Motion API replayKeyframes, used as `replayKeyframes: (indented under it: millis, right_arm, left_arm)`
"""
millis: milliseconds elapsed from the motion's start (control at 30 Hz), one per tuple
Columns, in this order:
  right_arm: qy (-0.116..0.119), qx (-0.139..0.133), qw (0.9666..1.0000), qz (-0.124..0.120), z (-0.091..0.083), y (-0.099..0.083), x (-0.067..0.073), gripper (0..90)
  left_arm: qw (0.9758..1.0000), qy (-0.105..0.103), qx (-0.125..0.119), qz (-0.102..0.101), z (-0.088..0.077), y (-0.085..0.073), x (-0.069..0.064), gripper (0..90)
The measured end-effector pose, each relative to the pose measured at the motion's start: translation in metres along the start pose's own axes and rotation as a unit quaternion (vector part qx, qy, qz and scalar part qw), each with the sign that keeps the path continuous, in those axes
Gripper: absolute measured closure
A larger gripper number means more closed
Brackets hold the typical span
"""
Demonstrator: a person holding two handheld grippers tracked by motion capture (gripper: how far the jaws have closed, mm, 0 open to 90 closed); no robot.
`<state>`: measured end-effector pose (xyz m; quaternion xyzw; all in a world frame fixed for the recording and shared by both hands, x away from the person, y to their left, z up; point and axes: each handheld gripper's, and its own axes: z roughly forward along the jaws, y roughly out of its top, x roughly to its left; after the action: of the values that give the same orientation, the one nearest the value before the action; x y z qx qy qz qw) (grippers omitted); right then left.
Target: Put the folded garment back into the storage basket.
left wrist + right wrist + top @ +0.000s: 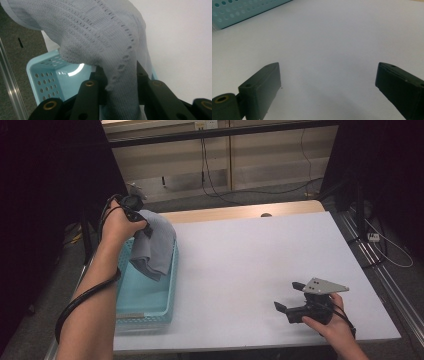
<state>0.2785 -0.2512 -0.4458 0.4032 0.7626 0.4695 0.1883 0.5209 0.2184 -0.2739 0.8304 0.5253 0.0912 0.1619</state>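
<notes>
A grey knitted cloth hangs over the light blue perforated basket at the table's left side. My left gripper is shut on the cloth's top, held above the basket. In the left gripper view the cloth bunches between the two black jaws, with the basket below it. My right gripper rests near the table's front right, open, with nothing between its jaws. In the right gripper view its fingers stand wide apart over bare white table.
The white table spreads between the basket and my right hand. A corner of the basket lies at the top left of the right gripper view. Cables and dark stands lie on the floor beyond the table's far edge.
</notes>
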Motion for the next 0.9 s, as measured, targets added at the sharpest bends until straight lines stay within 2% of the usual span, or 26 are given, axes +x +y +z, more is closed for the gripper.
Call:
replayKeyframes:
  millis: [367,733,900]
  right_arm:
    - [0.001,0.002,1.0000,-0.002,0.000,0.000,0.001,5.7]
    - [0.001,0.004,1.0000,-0.004,0.001,0.000,0.002,5.7]
    - [0.001,0.005,1.0000,-0.005,0.001,0.000,0.002,5.7]
  left_arm:
    - [0.9999,-0.006,0.012,-0.005,0.008,-0.011,0.003,73.3]
    - [0.9994,-0.017,0.029,-0.001,0.008,-0.024,0.004,73.4]
    - [0.9992,-0.019,0.035,0.009,0.007,-0.027,0.002,73.4]
